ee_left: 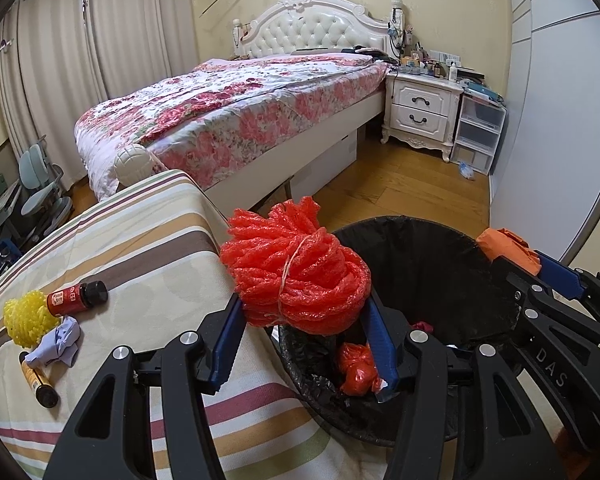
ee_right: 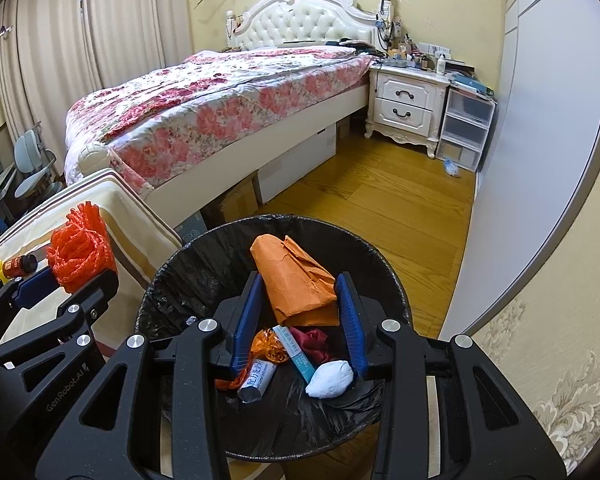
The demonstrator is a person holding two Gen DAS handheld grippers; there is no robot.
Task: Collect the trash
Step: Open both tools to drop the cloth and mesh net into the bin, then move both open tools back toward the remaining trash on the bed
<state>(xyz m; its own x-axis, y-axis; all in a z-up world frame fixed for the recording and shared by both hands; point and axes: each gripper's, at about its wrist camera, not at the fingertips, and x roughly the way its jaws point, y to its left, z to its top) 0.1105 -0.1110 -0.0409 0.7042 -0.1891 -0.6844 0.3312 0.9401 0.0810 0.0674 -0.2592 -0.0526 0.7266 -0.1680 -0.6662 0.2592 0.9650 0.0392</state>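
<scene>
My left gripper [ee_left: 304, 312] is shut on a red foam net bundle [ee_left: 296, 272] and holds it over the near rim of a black-lined trash bin [ee_left: 432, 240]. It also shows in the right wrist view [ee_right: 80, 256]. My right gripper [ee_right: 300, 304] is shut on a crumpled orange paper wad [ee_right: 296, 280] above the bin [ee_right: 172, 280]. Inside the bin lie a white wad [ee_right: 330, 380], a small tube [ee_right: 258, 380], a teal stick and red scraps. On the striped table [ee_left: 140, 248] lie a red-labelled bottle [ee_left: 76, 298], a yellow net [ee_left: 26, 318], a lilac scrap [ee_left: 58, 342] and a dark tube [ee_left: 38, 380].
A bed with a floral cover [ee_left: 236, 108] stands behind the table. A white nightstand [ee_left: 420, 112] and plastic drawers [ee_left: 478, 132] stand at the back right. A white wardrobe [ee_left: 560, 120] runs along the right. Wooden floor [ee_right: 380, 208] lies beyond the bin.
</scene>
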